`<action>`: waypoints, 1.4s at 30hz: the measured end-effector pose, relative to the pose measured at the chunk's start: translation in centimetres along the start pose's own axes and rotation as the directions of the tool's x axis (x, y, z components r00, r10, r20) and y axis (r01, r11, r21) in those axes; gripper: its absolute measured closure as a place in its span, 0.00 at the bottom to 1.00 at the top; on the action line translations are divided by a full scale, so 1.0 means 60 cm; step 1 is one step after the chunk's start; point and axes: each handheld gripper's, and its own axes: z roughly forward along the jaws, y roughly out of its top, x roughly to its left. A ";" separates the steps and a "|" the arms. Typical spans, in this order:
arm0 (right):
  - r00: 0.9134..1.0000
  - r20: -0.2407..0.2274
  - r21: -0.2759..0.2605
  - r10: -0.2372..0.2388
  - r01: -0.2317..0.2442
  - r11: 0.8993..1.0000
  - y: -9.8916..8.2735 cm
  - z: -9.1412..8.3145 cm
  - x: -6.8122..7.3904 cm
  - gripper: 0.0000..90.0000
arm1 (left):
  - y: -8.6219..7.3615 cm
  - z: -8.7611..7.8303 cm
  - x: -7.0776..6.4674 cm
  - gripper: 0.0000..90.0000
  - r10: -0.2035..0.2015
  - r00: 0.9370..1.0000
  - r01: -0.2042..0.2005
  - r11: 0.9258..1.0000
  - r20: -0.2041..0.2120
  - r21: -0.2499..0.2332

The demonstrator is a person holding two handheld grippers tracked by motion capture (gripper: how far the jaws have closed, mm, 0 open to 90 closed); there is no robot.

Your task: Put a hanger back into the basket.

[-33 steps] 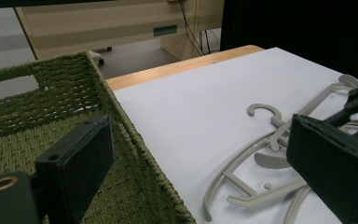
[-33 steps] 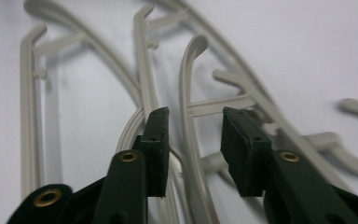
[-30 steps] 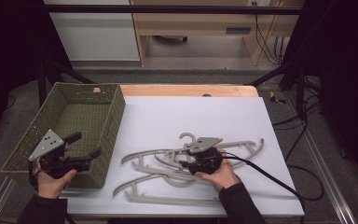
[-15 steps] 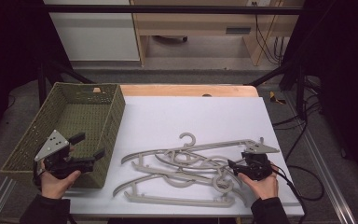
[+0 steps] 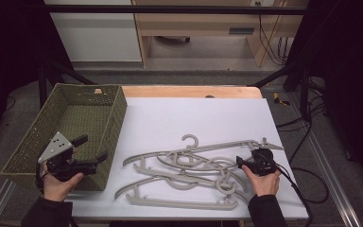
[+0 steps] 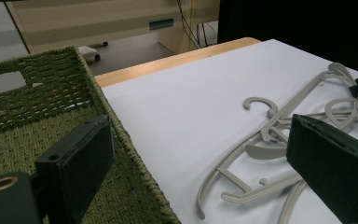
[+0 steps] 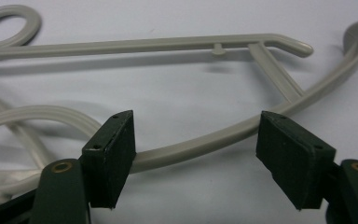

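Reaching for the heap of grey plastic hangers (image 5: pixel 189 177) on the white table (image 5: pixel 194 118), the right gripper (image 7: pixel 196 154) has just been opening; a curved arm lies between its spread jaws, ungripped. Next: close and lift toward the green woven basket (image 5: pixel 108 123). The left gripper (image 6: pixel 200 172) waits open, empty.

The white table (image 5: pixel 194 118) is seen from a fixed camera set high above its near edge, looking forward and down; the whole top, the green basket (image 5: pixel 66 118) at its left end and the floor beyond are taken in from far off. The left gripper view is taken low over the basket's near right corner, facing across the table toward the pile of grey hangers (image 6: pixel 279 135), at middling nearness. The right gripper view is taken very close to the table, just above one curved hanger arm (image 7: pixel 205 140). The hanger pile and the white top are shared by all three views; the basket (image 6: pixel 37 107) is shared by the high view and the left gripper view.
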 end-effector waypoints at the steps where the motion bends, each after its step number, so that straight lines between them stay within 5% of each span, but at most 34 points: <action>1: 1.000 0.000 0.000 0.000 0.000 1.000 0.000 0.000 0.000 0.33 | 0.000 0.000 0.000 0.08 0.000 1.000 0.000 1.000 0.000 0.000; 7: 0.999 0.049 0.040 -0.005 0.003 0.999 0.017 0.008 -0.001 0.41 | 0.000 0.000 -0.001 0.08 0.002 1.000 -0.002 1.000 0.002 0.000; 17: 0.996 0.059 0.075 0.071 -0.076 0.994 0.024 0.027 -0.004 0.31 | -0.001 0.006 -0.006 0.08 0.012 1.000 -0.012 1.000 0.007 0.012; 27: 0.995 0.083 0.096 0.046 -0.054 0.994 0.054 0.049 -0.008 0.47 | -0.003 0.009 -0.005 0.08 0.014 1.000 -0.014 1.000 0.005 0.020; 34: 0.999 0.031 0.065 0.005 -0.008 0.998 0.067 0.059 -0.014 0.49 | -0.003 0.009 -0.004 0.08 0.009 1.000 -0.009 1.000 0.006 0.019; 35: 0.999 0.030 0.050 0.013 -0.014 0.999 0.062 0.051 -0.010 0.39 | -0.003 0.009 -0.004 0.08 0.009 1.000 -0.009 1.000 0.006 0.019; 42: 1.000 0.004 0.079 0.009 -0.009 0.997 0.049 0.056 0.006 0.38 | -0.002 0.011 -0.011 0.08 0.021 1.000 -0.021 1.000 0.012 0.023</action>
